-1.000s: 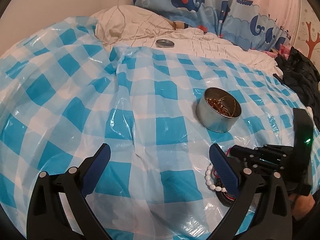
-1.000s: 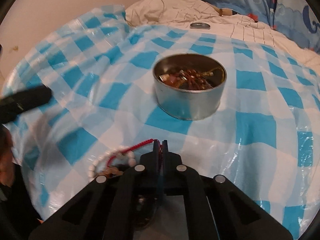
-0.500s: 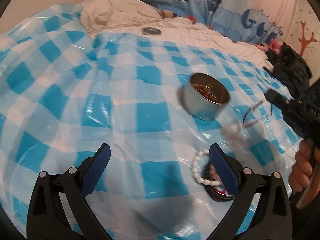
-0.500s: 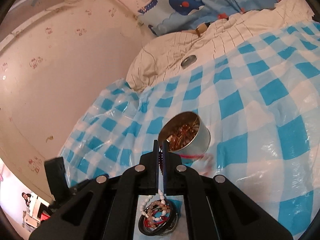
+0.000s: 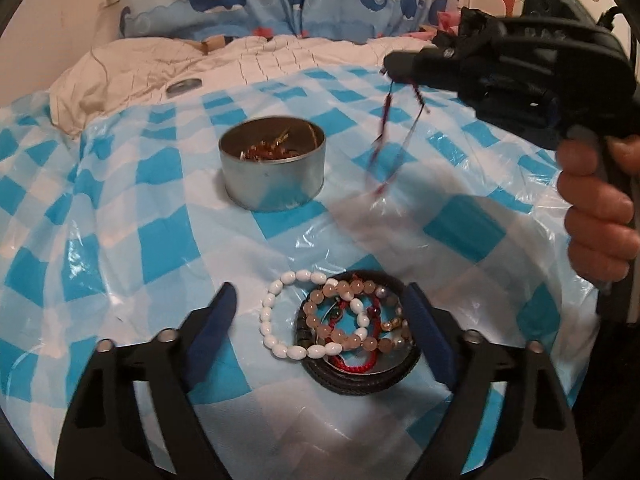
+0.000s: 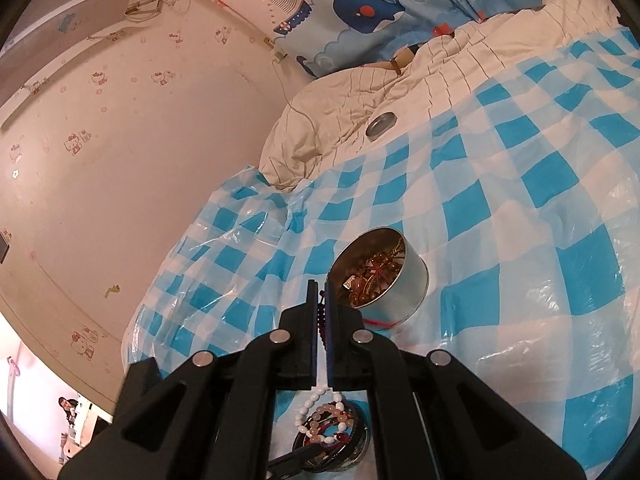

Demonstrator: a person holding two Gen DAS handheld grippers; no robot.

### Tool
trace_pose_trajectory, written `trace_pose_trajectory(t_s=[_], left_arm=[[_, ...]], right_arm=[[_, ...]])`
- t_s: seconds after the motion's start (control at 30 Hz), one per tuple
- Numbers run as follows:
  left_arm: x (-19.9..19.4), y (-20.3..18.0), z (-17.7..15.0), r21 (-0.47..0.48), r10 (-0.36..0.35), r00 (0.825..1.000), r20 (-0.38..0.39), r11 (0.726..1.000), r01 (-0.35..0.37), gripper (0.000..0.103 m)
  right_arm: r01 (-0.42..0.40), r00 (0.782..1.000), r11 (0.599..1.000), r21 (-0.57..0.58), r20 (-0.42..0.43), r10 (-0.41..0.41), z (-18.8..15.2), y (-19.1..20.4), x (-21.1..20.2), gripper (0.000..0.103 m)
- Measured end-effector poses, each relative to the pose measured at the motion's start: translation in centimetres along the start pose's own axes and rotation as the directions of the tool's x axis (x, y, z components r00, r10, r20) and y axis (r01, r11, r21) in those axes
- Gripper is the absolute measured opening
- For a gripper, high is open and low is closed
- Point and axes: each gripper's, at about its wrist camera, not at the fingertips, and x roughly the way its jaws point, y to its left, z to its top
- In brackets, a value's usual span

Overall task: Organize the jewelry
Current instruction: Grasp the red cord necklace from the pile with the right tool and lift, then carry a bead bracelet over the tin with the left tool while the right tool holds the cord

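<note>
A round metal tin (image 5: 273, 168) with gold and amber jewelry inside stands on the blue checked plastic sheet (image 5: 120, 216). My right gripper (image 6: 319, 292) is shut on a dark red bead bracelet (image 5: 390, 136) and holds it in the air, to the right of the tin; the bracelet hangs blurred below the right gripper (image 5: 394, 68) in the left wrist view. The tin (image 6: 378, 276) lies just past the right fingertips. My left gripper (image 5: 320, 308) is open, low over a pile of bracelets (image 5: 356, 328): white beads (image 5: 280, 316), pink beads, red cord, on a dark round lid.
A metal lid (image 5: 184, 86) lies on the cream quilt (image 5: 280, 60) at the back. Whale-print bedding (image 5: 280, 0) runs along the wall behind. Dark clothing (image 5: 460, 20) lies at the far right. The sheet's left edge drops toward the wall (image 6: 120, 160).
My right gripper has lifted the red bracelet off the pile and carried it up beside the tin. My left gripper has drawn back so the pile now lies between its fingers.
</note>
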Motion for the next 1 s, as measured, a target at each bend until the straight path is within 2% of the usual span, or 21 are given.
trace_pose_trajectory(t_s=[0.07,0.13,0.2,0.3,0.37,0.6,0.73,1.0], left_arm=[[0.6,0.4,-0.2,-0.02,-0.013,1.0,-0.018,1.0,0.012,0.059],[1.0,0.9,-0.3,-0.05,-0.019,1.0,-0.025,0.999,0.018,0.047],[1.4,1.3,-0.4,-0.073,-0.031,0.999,-0.039,0.997,0.029,0.027],[1.6,1.2,-0.5,-0.051,-0.022,0.999,-0.05,0.998,0.019,0.013],[1.4,1.1,-0.5,-0.033,-0.004,0.999,-0.048,0.999,0.003,0.007],[-0.7,1.4,0.1,-0.046,-0.062,0.998,0.018,0.997,0.063,0.006],[-2.1,1.8,0.9,-0.068,-0.106,0.992,0.072,0.991,0.111,0.006],[-4.7,2.9,3.3,-0.097,-0.129,0.977,0.172,0.984,0.147,0.006]], right_arm=[[0.0,1.0,1.0,0.002,-0.001,0.0,0.0,0.0,0.0,0.004],[0.0,1.0,1.0,0.006,-0.001,0.0,-0.1,0.0,0.0,0.004],[0.001,1.0,1.0,0.007,-0.002,-0.001,-0.1,0.1,0.0,0.004],[-0.001,1.0,1.0,0.01,-0.003,0.001,-0.1,0.0,0.0,0.004],[0.0,1.0,1.0,0.008,-0.002,0.0,-0.1,0.0,0.0,0.004],[-0.001,1.0,1.0,0.008,-0.001,0.001,-0.1,0.0,0.0,0.004],[-0.001,1.0,1.0,0.007,0.005,0.001,-0.2,0.0,0.1,0.004],[-0.009,0.998,1.0,0.026,0.065,0.007,0.4,-0.2,-0.8,0.004]])
